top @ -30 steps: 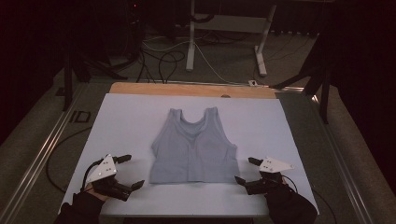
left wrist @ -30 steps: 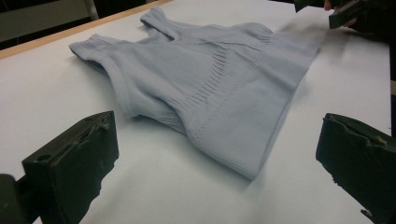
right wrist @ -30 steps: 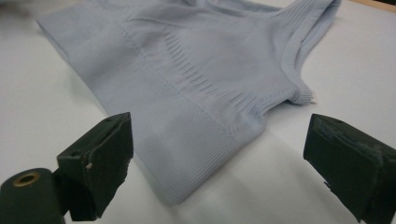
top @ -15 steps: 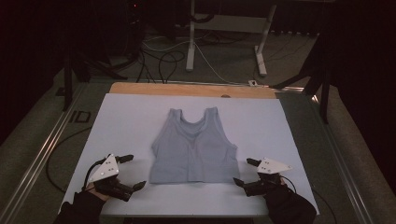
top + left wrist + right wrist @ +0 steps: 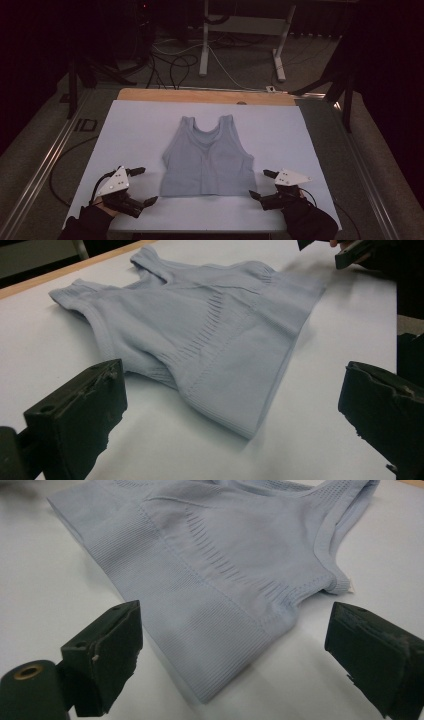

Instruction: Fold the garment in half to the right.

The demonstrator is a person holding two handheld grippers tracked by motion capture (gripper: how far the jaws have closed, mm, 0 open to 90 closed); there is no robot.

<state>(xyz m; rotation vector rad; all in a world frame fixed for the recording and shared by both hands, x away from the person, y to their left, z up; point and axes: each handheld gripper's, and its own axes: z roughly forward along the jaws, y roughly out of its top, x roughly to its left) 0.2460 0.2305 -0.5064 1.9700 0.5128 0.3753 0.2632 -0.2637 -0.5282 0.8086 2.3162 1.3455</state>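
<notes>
Both grippers have crept inward toward the pale blue ribbed knit tank top (image 5: pixel 207 159), lying flat mid-worktop. Left gripper (image 5: pixel 142 186) and right gripper (image 5: pixel 260 184), jaws wide, flank its hem corners, probably about to pinch.

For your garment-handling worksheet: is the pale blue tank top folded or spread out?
Spread out. The tank top lies flat on the white sheet, both straps and the full hem showing, no fold.
</notes>
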